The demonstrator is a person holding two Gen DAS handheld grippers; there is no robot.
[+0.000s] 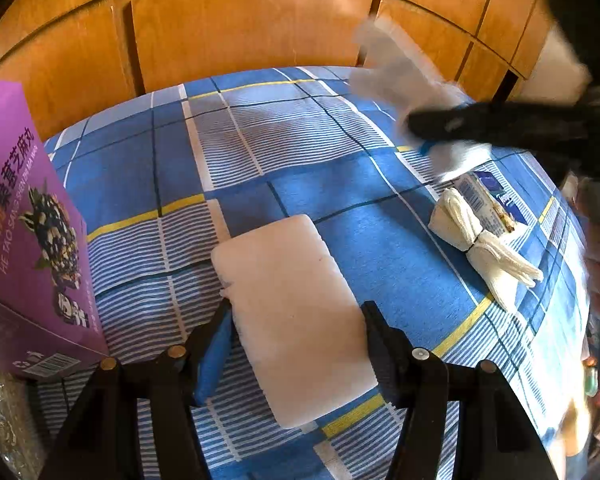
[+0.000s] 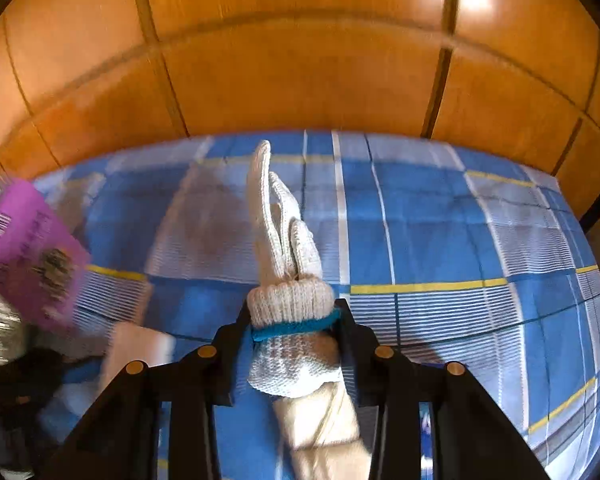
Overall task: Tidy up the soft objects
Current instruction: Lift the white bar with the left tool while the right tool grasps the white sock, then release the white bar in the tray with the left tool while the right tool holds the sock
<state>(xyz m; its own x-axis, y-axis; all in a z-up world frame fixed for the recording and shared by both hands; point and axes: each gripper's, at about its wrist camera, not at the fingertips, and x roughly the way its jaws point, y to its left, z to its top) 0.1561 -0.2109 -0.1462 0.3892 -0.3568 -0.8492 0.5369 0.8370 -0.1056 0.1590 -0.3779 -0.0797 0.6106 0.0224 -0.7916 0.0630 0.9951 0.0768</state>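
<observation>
A white foam pad [image 1: 288,312] lies on the blue plaid bedsheet [image 1: 320,188] between the fingers of my left gripper [image 1: 296,312], whose jaws stand open on either side of it. My right gripper [image 2: 294,316] is shut on a rolled pair of white knit gloves [image 2: 286,264] with a blue cuff band and holds it above the bed. The same gloves [image 1: 404,76] and right gripper show blurred in the left wrist view at upper right. A second tied white glove bundle [image 1: 480,240] lies on the sheet at right.
A purple printed box [image 1: 24,240] stands at the left of the bed, also in the right wrist view [image 2: 32,256]. A small blue-and-white packet [image 1: 488,196] lies beside the tied bundle. Wooden cabinet panels [image 1: 240,28] rise behind the bed.
</observation>
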